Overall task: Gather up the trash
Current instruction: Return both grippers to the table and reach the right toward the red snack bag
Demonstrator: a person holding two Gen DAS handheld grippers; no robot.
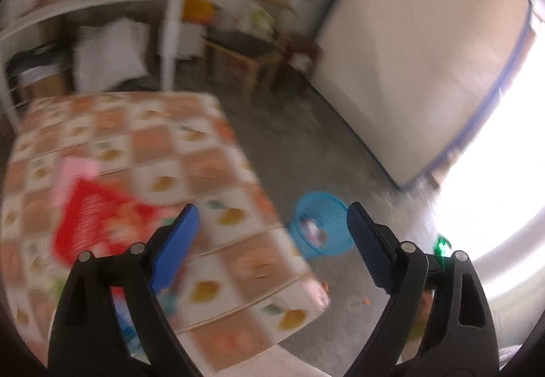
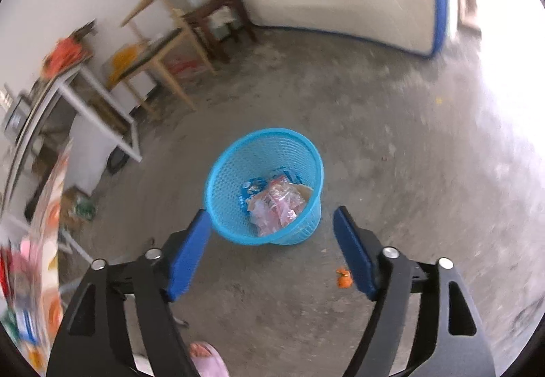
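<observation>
Blue mesh, that's my target bin: the basket (image 2: pixel 265 186) stands on the concrete floor (image 2: pixel 391 145), and my right gripper (image 2: pixel 272 242) hangs above and just short of it, jaws spread wide with nothing between them. Wrappers (image 2: pixel 276 203) already lie in the bottom, pink and blue plastic, so I judge the task is under way with more to fetch. A small orange scrap (image 2: pixel 343 277) lies on the floor near the right finger, apart from the basket; that looks like a stray piece worth picking up.

On the left wrist view, my left gripper (image 1: pixel 272 239) is open and empty too, angled over the edge of the table with the checked fruit cloth (image 1: pixel 218 172). A red wrapper (image 1: pixel 92 223) lies on that cloth beside the left finger, blurred, so I can't read what it is. The basket (image 1: pixel 322 223) sits on the floor just past the table, I reckon so that trash from the table has a short trip.
</observation>
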